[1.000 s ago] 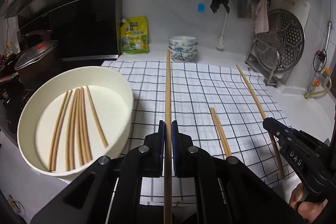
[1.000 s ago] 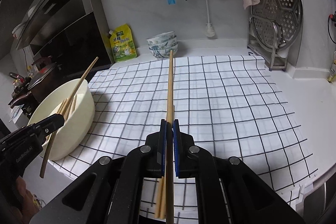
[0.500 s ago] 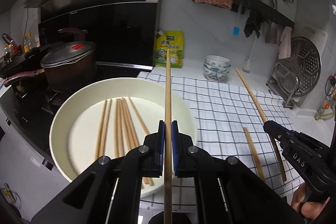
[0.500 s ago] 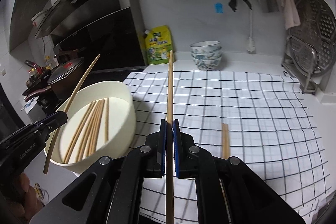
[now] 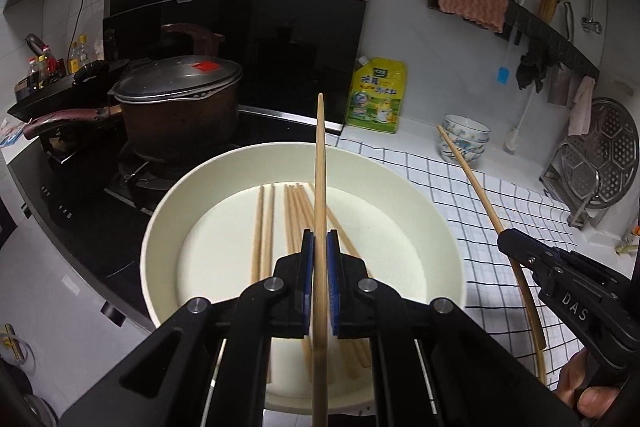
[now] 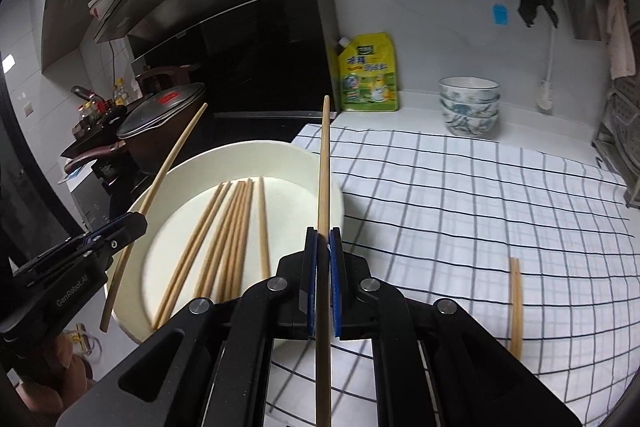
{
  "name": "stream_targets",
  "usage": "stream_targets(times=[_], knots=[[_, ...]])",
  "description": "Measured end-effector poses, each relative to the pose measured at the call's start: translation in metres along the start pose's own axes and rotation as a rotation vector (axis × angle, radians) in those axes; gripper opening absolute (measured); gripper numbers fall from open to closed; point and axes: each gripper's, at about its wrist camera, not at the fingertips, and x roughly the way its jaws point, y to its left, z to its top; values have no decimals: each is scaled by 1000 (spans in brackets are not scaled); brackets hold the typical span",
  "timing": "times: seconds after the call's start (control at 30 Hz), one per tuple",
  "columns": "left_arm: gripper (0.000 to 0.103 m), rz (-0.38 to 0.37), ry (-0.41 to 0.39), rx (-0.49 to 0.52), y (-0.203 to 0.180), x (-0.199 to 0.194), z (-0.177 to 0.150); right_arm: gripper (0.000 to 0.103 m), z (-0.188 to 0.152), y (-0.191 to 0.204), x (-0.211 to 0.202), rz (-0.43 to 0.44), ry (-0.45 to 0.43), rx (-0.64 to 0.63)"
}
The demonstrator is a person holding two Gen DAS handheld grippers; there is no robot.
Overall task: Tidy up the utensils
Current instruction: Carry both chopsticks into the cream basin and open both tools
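Note:
My left gripper point(image 5: 319, 239) is shut on a wooden chopstick point(image 5: 320, 155) that points away over a white round bowl point(image 5: 192, 179). Several chopsticks point(image 5: 294, 215) lie flat in the bowl. My right gripper point(image 6: 323, 235) is shut on another chopstick point(image 6: 325, 163), above the bowl's point(image 6: 256, 147) right rim. It also shows in the left wrist view as the right gripper point(image 5: 507, 242), beside the bowl, holding its chopstick point(image 5: 472, 183). In the right wrist view, the left gripper point(image 6: 134, 223) is at the left with its chopstick point(image 6: 172, 163). A pair of chopsticks point(image 6: 515, 307) lies on the checked cloth point(image 6: 460, 195).
A lidded brown pot point(image 5: 172, 99) sits on the stove left of the bowl, under a range hood. A yellow pouch point(image 5: 377, 99) and stacked patterned bowls point(image 5: 466, 137) stand by the back wall. A steamer rack point(image 5: 600, 163) leans at the far right.
Both grippers have swung left from over the checked cloth to the white bowl, each still holding its chopstick. The bowl now fills the middle of the left wrist view.

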Motion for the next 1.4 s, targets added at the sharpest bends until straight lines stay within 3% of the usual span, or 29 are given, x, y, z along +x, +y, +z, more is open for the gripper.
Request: stream_targets(times=[0.6,0.93,1.13,1.17,1.2,1.23,1.27,1.3,1.4], knots=[[7,20,93,-61,36,47,1,6,24,66,78,109,131,-131],[7,40,131,-51,38,63,-4,6,13,63,108,123,227,-104],[8,43,140,-55,39,65,-7,6,10,57,110,112,233,-90],[11,41,141,-61,39,64,-7,7,10,56,109,111,229,-87],[20,39,140,-67,40,63,-7,13,11,55,107,114,223,-84],[34,41,135,-67,40,62,-7,21,12,54,105,114,215,-82],[43,50,125,-66,40,60,-6,22,13,54,103,110,206,-81],[61,61,107,-62,40,56,-6,23,13,53,100,106,197,-80],[64,87,74,-40,37,47,-4,23,15,49,94,107,179,-72]])
